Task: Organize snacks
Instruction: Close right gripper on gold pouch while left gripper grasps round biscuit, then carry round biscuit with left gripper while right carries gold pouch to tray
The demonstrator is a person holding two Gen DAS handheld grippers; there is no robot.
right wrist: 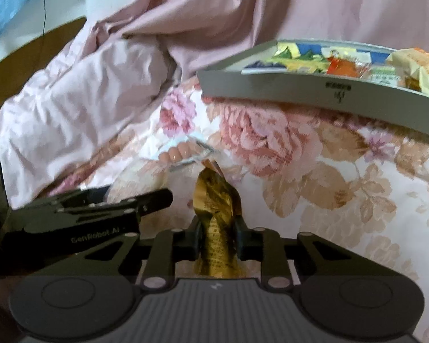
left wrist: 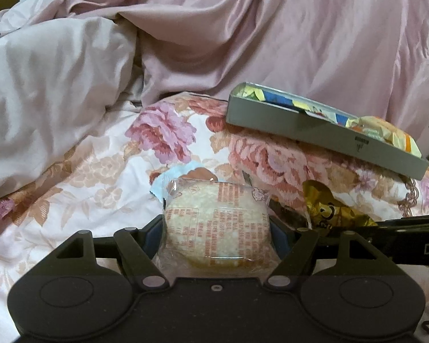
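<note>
Left gripper (left wrist: 216, 238) clamped on a clear-wrapped rice cake (left wrist: 216, 228), pale and grainy, red print on the wrapper; its pads press both sides of the pack, which fills the gap between the fingers. Right gripper (right wrist: 218, 238) clenched tight on a gold foil packet (right wrist: 216, 217), the foil crumpled and pinched narrow between the pads, its upper end sticking up past the fingertips. The two grippers work side by side: in the right wrist view the left gripper's black fingers reach in from the left, just beside the gold packet; in the left wrist view the gold packet shows at the right of the rice cake. Just beyond both, a small blue-edged clear wrapper (left wrist: 186, 171) with something pinkish-brown inside lies on the floral bedspread (left wrist: 85, 171), close to the far end of the rice cake. Further back and to the right, a grey tray (left wrist: 314, 125) sits tilted on a rise in the bedspread, already holding several bright yellow, blue and orange snack packs (left wrist: 386, 131), some poking above its rim. Behind everything, a heaped pink quilt (left wrist: 243, 43) crowds up to the tray's far side. Brown wooden edge (right wrist: 28, 54) at far left in the right wrist view.
</note>
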